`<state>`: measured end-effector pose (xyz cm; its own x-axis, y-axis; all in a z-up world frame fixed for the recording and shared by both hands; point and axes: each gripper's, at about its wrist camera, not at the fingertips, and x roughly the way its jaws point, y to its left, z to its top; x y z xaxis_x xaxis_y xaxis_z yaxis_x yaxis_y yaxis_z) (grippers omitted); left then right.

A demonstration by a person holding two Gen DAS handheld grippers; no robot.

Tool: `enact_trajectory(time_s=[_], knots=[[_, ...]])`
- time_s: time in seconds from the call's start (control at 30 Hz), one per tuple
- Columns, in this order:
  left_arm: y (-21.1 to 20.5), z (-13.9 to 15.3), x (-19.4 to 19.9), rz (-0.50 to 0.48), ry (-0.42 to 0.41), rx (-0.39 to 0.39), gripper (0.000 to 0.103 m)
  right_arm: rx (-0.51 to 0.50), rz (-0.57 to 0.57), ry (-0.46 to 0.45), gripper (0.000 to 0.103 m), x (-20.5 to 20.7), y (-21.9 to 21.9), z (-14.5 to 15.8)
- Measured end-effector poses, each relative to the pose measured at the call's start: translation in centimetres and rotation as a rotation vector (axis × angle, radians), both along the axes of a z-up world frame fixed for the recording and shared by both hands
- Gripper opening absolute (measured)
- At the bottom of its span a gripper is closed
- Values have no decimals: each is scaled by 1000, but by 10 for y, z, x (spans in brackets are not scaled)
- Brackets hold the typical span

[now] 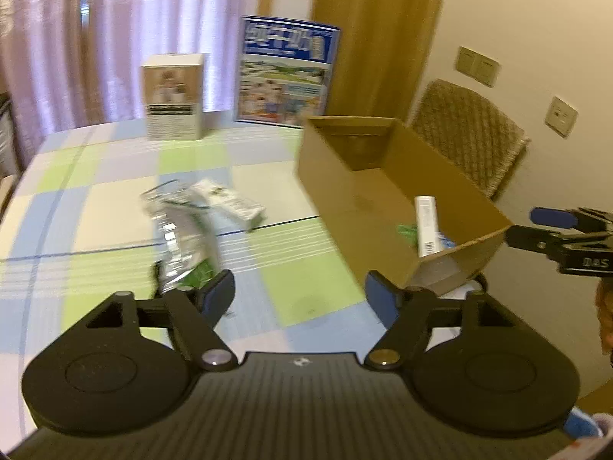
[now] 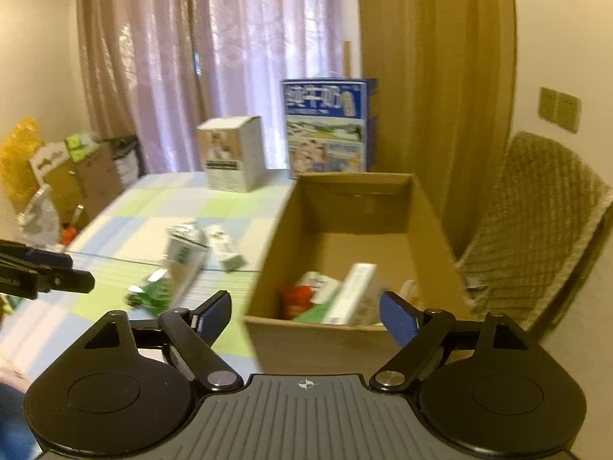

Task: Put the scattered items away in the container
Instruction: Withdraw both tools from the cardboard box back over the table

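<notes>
An open cardboard box stands on the right side of the checked tablecloth. Inside it lie a white carton, a red packet and something green. On the cloth left of the box lie a silver-and-green foil pouch and a small white carton. My left gripper hangs open and empty above the cloth, just short of the pouch. My right gripper is open and empty over the box's near wall. Each gripper shows at the edge of the other's view.
At the table's far edge stand a white box and a tall blue printed carton. A woven chair stands right of the cardboard box. Bags and boxes pile up beyond the table's left side. Curtains hang behind.
</notes>
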<state>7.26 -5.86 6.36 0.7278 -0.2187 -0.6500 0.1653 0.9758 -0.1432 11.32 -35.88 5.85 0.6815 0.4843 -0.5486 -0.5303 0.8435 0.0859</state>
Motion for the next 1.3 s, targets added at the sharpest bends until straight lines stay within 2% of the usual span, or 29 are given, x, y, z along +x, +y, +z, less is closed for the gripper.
enact_trajectory(time_s=[0.07,0.23,0.47,0.77,1.3], knots=[[16,1,-9,31,1,5,78,9,17,17,86,-8,12,1],[49,2,-29,105,10,24,88,33,63,55,92,-26,38,-1],[80,-5,-52,164,38,33,100,37,110,96,99,-41,63,-5],[100,-11,-65,221,54,44,101,30,139,141,101,-50,81,-14],[118,-27,-69,249,86,16,101,7,165,192,101,-51,105,-30]])
